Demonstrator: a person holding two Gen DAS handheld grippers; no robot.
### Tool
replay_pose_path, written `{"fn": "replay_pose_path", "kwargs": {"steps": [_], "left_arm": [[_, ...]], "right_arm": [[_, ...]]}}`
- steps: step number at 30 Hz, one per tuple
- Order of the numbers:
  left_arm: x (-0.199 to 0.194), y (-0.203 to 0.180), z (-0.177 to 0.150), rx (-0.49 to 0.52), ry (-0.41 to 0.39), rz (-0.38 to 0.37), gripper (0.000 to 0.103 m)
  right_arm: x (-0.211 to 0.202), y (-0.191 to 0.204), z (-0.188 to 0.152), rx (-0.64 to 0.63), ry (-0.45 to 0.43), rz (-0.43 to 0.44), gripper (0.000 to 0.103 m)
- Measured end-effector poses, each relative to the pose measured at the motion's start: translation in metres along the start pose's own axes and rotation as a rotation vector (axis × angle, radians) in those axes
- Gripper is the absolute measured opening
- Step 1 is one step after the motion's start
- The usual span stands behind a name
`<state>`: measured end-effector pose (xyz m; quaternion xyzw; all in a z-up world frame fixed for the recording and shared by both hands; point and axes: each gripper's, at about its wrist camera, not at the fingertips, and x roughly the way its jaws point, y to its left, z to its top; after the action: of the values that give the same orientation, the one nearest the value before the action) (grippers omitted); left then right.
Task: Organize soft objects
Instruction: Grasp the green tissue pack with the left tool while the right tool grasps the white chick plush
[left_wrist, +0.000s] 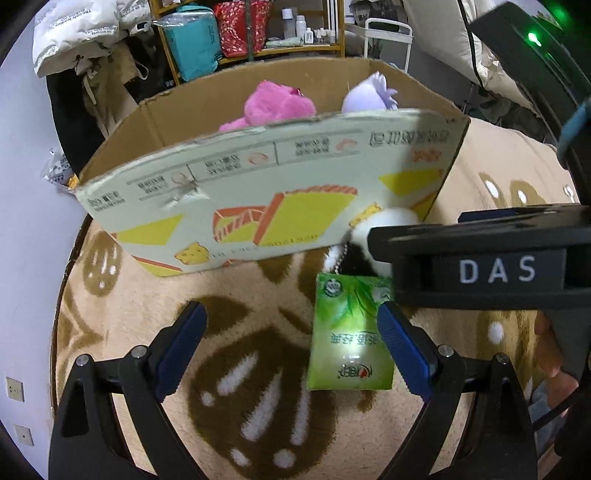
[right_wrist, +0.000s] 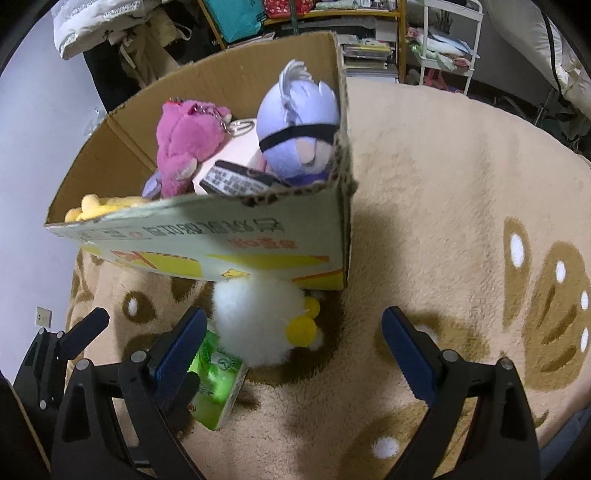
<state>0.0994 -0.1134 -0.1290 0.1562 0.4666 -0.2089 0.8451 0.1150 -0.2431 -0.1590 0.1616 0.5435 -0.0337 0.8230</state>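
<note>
Cardboard box (right_wrist: 207, 236) stands open on a beige rug (right_wrist: 424, 229) with brown paw prints; all places below are given from this box.

Inside the box: a pink plush (right_wrist: 184, 147) toward the middle, a lavender plush (right_wrist: 299, 122) with a black band against the right wall, a yellow plush (right_wrist: 99, 206) in the near-left corner, and a remote control (right_wrist: 236, 181) lying just behind the front wall.

Outside, touching the foot of the front wall near its right corner: a white fluffy plush (right_wrist: 255, 321) with yellow feet. In the left wrist view it shows white and black, with a bead chain, mostly hidden behind the other tool's body. Just in front of that plush, a bit farther from the box, lies a green tissue pack (left_wrist: 349, 332) flat on the rug.

Left gripper (left_wrist: 291, 328) is spread wide in front of the box, nothing clasped; its right finger (left_wrist: 402, 347) overlaps the edge of the tissue pack, contact uncertain.

Right gripper (right_wrist: 293, 332) is likewise spread wide and empty, above the rug before the box's right corner, the white plush between its fingers in the view, not pressed.
</note>
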Motion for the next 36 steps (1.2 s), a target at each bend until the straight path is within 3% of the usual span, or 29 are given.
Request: {"fn": "replay_pose_path", "kwargs": {"steps": [14,36], "left_arm": [[0.013,-0.005,-0.007,-0.018,0.066,-0.082,0.092],[0.025,-0.010,-0.009,-0.033,0.121,-0.101,0.092]], "right_arm": [[0.021,0.005,0.000,-0.008,0.054,0.001,0.100],[0.031,0.004,0.000,-0.005,0.072,0.009,0.100]]}}
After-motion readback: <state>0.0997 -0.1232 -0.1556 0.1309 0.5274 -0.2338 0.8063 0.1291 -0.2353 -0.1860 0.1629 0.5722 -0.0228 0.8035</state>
